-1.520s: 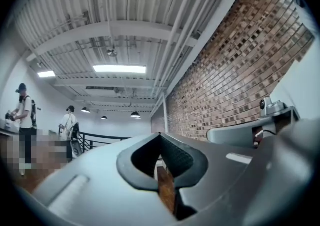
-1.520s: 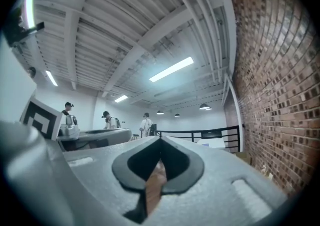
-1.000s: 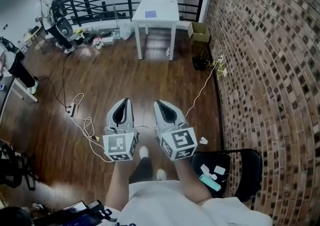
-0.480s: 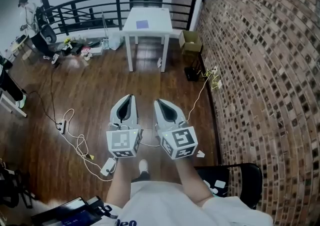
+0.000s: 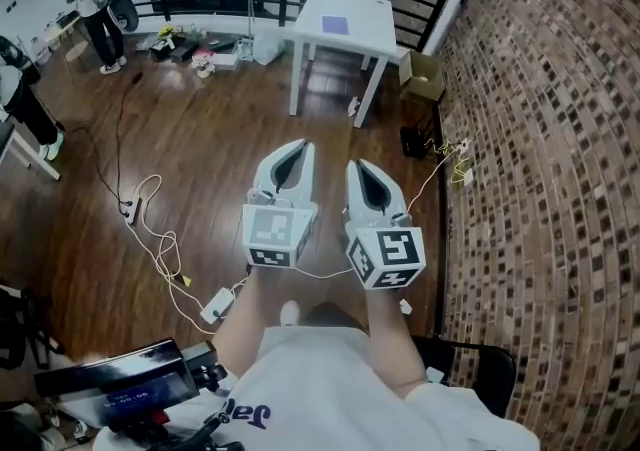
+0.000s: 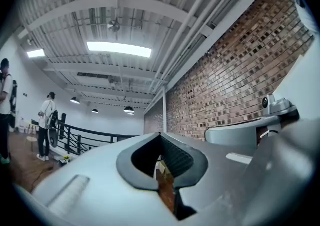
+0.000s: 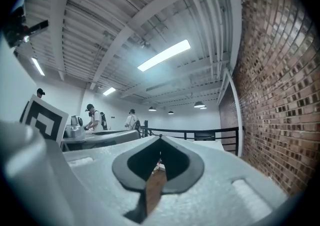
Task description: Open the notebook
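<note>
Head view: the left tool [image 5: 296, 149] and the right tool [image 5: 358, 167] are held out side by side over the wooden floor [image 5: 200, 159], jaws pressed together, gripping nothing. Well ahead stands a white surface [image 5: 368, 11] bearing what is probably the notebook [image 5: 335, 25], flat, purple, apparently closed. Opening has not begun: the approach and lifting the cover both remain.

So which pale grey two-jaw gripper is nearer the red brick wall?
The right gripper, on the brick wall side; the left gripper is farther away.
</note>
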